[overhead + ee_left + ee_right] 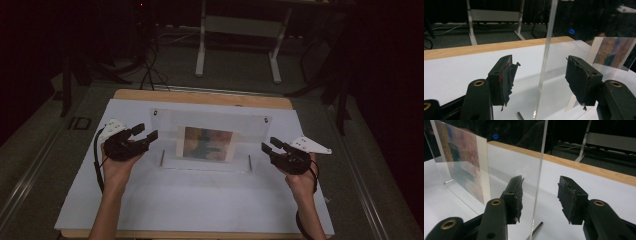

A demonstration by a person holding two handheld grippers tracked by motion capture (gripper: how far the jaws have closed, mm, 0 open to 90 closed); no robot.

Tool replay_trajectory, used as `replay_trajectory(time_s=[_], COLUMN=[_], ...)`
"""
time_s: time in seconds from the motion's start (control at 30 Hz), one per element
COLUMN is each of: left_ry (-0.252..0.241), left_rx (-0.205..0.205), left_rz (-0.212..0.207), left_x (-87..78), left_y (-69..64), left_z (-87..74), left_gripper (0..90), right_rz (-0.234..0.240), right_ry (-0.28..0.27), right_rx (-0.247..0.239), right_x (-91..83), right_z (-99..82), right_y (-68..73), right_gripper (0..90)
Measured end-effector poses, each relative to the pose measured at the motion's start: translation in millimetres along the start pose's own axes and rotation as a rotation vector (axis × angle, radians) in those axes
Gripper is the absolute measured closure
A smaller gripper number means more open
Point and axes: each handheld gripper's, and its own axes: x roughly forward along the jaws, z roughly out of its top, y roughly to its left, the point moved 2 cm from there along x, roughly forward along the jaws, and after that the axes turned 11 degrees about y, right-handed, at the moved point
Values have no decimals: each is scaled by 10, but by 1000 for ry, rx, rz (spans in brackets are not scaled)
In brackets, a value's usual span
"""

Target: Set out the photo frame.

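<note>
A clear acrylic picture frame point(210, 125) stands upright on a white board point(190, 200), with a colourful picture point(207, 143) in its middle. My left gripper point(148, 131) is at the frame's left end and my right gripper point(268, 144) is at its right end. In the left gripper view the panel's thin edge point(546, 55) rises between the open jaws of the left gripper point(542, 76), and neither pad touches it. The right gripper view has the panel's edge point(539, 170) between the open jaws of the right gripper point(540, 195), again with a gap on both sides. The picture point(461, 160) is to the left there.
Short metal pins point(162, 156) point(249, 162) stick out at the frame's base. The white board lies on a wooden table whose far edge point(200, 96) is bare. Beyond it on the floor stand white desk legs point(201, 55) and cables point(149, 70). The surroundings are dark.
</note>
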Motion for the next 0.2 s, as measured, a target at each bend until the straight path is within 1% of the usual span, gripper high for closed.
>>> replay_trajectory(time_s=[0.07,0.2], left_ry=[-5,-17], left_rx=[-4,-16], left_rz=[2,29], left_x=[-19,-108], left_y=[11,95], left_z=[3,6], left_gripper=[389,390], right_rz=[3,4], right_ry=[0,11], right_rx=[-3,-2], right_x=[-7,-35], right_z=[-4,-21], right_y=[-10,-67], right_gripper=[567,580])
